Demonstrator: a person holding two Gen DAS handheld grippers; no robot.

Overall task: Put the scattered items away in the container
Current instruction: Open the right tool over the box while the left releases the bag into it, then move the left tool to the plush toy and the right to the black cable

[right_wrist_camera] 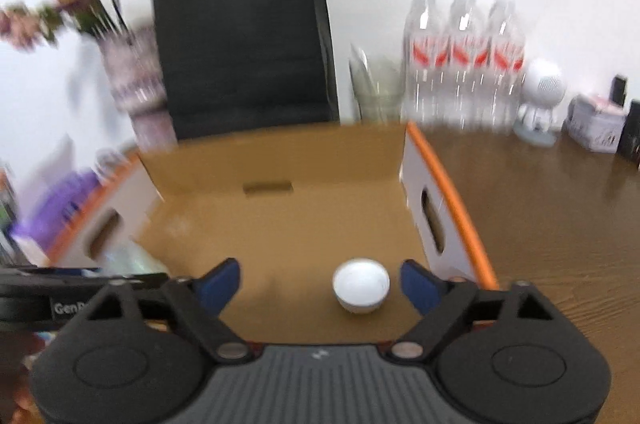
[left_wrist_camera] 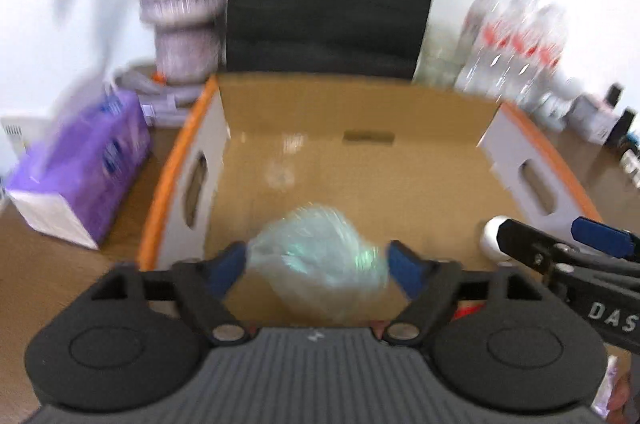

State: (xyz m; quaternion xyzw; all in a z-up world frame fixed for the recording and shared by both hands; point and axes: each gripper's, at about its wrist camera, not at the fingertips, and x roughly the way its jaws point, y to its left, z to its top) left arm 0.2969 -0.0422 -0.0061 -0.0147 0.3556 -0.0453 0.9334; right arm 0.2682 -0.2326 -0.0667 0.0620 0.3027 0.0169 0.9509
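Left gripper is spread wide over the near edge of the cardboard box, with a crumpled clear plastic bag sitting between the blue pads, though it's too blurry to say if they touch it. Right gripper is spread apart too, and a small white bowl sits loose on the box floor between its fingers, nearer the right one. Purple tissue pack sits left of the box, water bottles behind it.
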